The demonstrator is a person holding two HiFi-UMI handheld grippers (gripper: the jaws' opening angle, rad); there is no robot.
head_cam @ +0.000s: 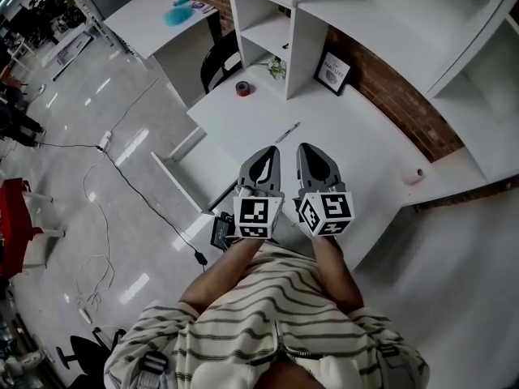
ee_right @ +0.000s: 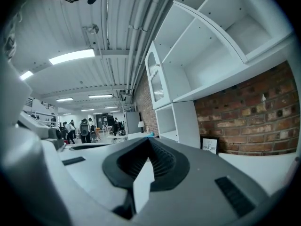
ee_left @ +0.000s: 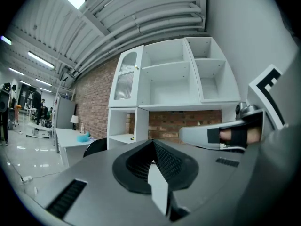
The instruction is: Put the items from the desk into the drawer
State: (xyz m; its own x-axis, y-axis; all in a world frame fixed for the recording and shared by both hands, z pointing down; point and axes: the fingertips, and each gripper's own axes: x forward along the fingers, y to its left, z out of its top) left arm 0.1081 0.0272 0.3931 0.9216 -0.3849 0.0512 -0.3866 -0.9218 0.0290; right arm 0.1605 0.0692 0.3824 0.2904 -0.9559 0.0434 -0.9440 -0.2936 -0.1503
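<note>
Both closed: left tool [head_cam: 266, 156], right tool [head_cam: 315, 154]; slim desk item [head_cam: 286, 133] indistinct.

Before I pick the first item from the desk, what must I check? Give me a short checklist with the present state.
1. Is the drawer open? ok, pulled out beside the desk.
2. Is the left claw empty? ok, nothing between its jaws.
3. Is the right claw empty? ok, nothing held.
4. Are the claws open for a grasp? not ok, both are shut.
5. Items in view? ok, pen and red tape roll lie on the desk.
</note>
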